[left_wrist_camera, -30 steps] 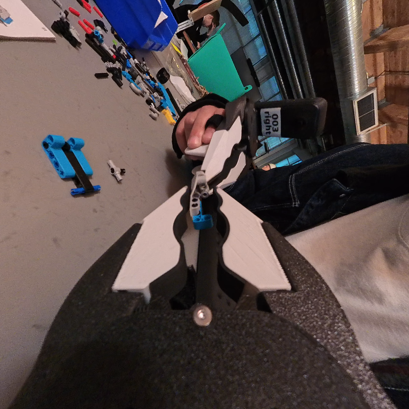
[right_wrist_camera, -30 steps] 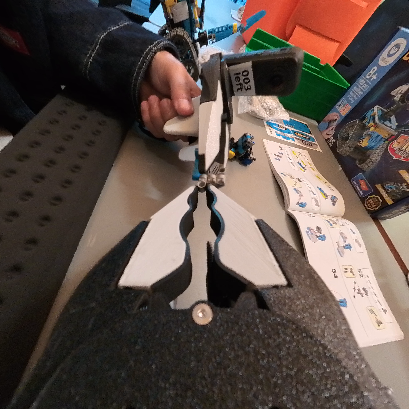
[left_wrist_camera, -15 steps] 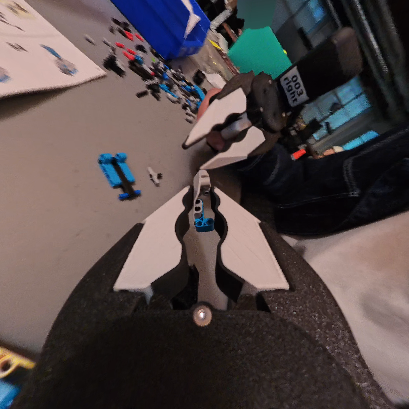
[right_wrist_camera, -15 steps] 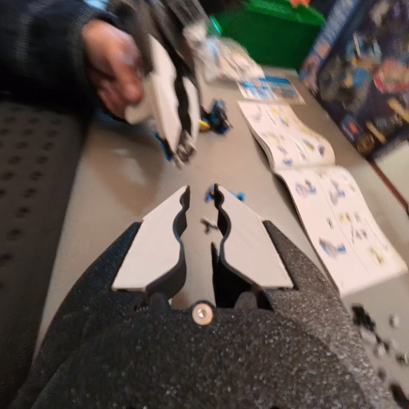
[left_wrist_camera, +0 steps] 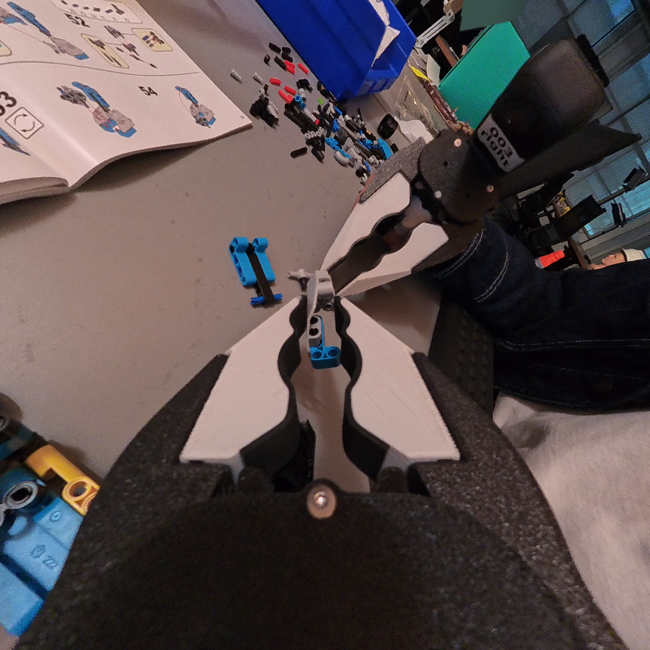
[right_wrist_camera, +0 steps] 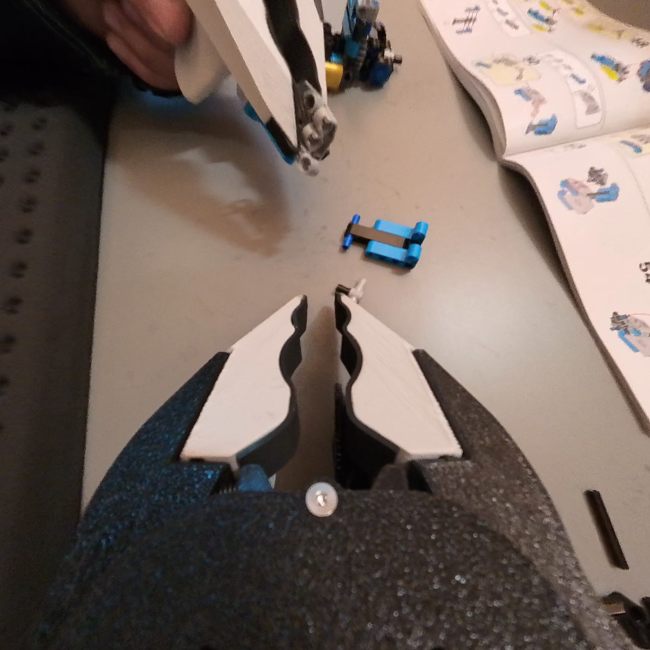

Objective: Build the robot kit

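My left gripper (left_wrist_camera: 318,302) is shut on a small grey and blue brick piece (left_wrist_camera: 318,334) and holds it above the grey table (left_wrist_camera: 123,263). It also shows in the right wrist view (right_wrist_camera: 302,140), at the top, held by a hand, with the grey piece (right_wrist_camera: 316,126) at its tips. My right gripper (right_wrist_camera: 320,302) is open by a narrow gap and empty, low over the table. A small grey and black pin (right_wrist_camera: 353,286) lies just beside its right fingertip. A blue and black brick assembly (right_wrist_camera: 387,239) lies a little beyond; it also shows in the left wrist view (left_wrist_camera: 251,262).
An open instruction booklet (right_wrist_camera: 580,176) lies at the right. A small blue, black and yellow model (right_wrist_camera: 358,52) stands farther back. Loose small parts (left_wrist_camera: 316,119) are scattered near a blue bin (left_wrist_camera: 337,45). A black perforated surface (right_wrist_camera: 42,246) borders the table's left. The gap from one gripper's tips to the other's is roughly 7 centimetres.
My right gripper has drawn away from the piece in the left gripper, opened a little and dropped towards the table beside the small pin. The left gripper has kept its hold.
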`<state>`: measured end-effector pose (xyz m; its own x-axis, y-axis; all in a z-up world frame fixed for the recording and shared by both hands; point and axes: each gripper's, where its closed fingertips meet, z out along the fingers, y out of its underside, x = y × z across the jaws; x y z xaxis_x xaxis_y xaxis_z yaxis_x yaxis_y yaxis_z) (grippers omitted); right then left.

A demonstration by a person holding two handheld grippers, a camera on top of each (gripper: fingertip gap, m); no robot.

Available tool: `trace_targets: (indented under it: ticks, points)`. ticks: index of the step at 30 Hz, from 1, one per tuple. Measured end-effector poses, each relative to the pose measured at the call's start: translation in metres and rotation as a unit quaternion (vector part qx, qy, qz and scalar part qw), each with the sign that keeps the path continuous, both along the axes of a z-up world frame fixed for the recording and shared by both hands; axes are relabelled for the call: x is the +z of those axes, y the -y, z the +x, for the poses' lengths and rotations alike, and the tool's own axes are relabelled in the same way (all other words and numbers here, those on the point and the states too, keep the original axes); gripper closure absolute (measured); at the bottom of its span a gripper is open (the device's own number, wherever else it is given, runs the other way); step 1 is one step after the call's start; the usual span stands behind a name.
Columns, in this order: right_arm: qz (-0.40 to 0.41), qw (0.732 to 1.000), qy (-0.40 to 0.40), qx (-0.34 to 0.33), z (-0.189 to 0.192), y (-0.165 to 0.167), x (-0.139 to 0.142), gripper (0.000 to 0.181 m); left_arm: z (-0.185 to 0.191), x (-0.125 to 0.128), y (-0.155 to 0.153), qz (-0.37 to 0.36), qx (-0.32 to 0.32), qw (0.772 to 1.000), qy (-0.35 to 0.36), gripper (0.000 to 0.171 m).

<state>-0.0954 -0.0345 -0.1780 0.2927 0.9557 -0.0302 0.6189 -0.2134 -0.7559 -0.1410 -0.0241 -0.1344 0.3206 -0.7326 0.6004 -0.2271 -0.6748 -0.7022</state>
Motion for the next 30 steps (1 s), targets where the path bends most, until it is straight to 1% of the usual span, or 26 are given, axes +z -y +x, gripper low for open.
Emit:
trace_targets:
  ticks: [2,4,5,7,8,10,13,16,18,20,21,22,24,26,28,30]
  points:
    - [0.009,1.0,-0.005,-0.012,0.003,-0.007,0.003,0.165,-0.001,-0.001,-0.001,-0.004,0.002,1.0,-0.001,0.156]
    - [0.004,0.999,0.012,-0.033,0.007,-0.016,-0.005,0.156,0.0,-0.001,-0.001,-0.004,0.002,1.0,-0.002,0.156]
    - [-0.009,0.999,0.018,-0.039,0.007,-0.016,-0.009,0.155,0.0,-0.001,0.0,-0.004,0.001,1.0,-0.001,0.156]
    - [-0.017,0.999,0.011,-0.049,0.003,-0.017,-0.008,0.155,0.0,-0.001,0.001,-0.005,-0.001,1.0,-0.001,0.156]
    - [-0.018,0.999,0.007,-0.051,0.002,-0.016,-0.006,0.158,0.0,-0.001,0.001,-0.005,-0.002,1.0,-0.002,0.156]
    - [-0.019,0.998,0.016,-0.053,0.0,-0.014,-0.01,0.173,0.001,-0.001,0.002,-0.007,-0.003,1.0,-0.002,0.156]
    - [0.017,0.998,0.032,-0.045,0.0,-0.018,-0.009,0.176,0.001,-0.001,0.002,-0.009,-0.003,1.0,-0.002,0.156]
    - [0.014,0.998,0.032,-0.042,-0.001,-0.017,-0.009,0.177,0.001,-0.003,0.003,-0.01,-0.006,1.0,-0.006,0.156]
    - [0.026,0.998,0.039,-0.041,0.0,-0.017,-0.009,0.177,0.001,-0.005,0.002,-0.008,-0.004,1.0,-0.01,0.156]
    - [0.065,0.996,0.043,-0.037,-0.001,-0.019,-0.003,0.178,0.0,-0.006,0.001,-0.013,0.0,1.0,-0.01,0.156]
    - [0.093,0.994,0.042,-0.026,-0.004,-0.018,0.003,0.178,-0.001,-0.006,0.0,-0.016,0.003,1.0,-0.009,0.156]
    - [0.138,0.989,0.042,-0.018,-0.007,-0.019,0.012,0.178,-0.001,-0.006,-0.001,-0.019,0.007,1.0,-0.007,0.156]
    - [0.237,0.97,0.049,-0.004,-0.013,-0.019,0.029,0.178,-0.002,-0.005,-0.003,-0.024,0.012,1.0,-0.002,0.156]
    - [0.311,0.948,0.069,0.017,-0.022,-0.015,0.038,0.178,-0.003,-0.005,-0.005,-0.03,0.016,0.999,0.001,0.156]
    - [0.358,0.929,0.091,0.025,-0.027,-0.013,0.042,0.178,-0.004,-0.005,-0.005,-0.033,0.018,0.999,0.003,0.156]
    - [0.378,0.92,0.102,0.027,-0.031,-0.012,0.043,0.178,-0.004,-0.006,-0.006,-0.034,0.019,0.999,0.002,0.156]
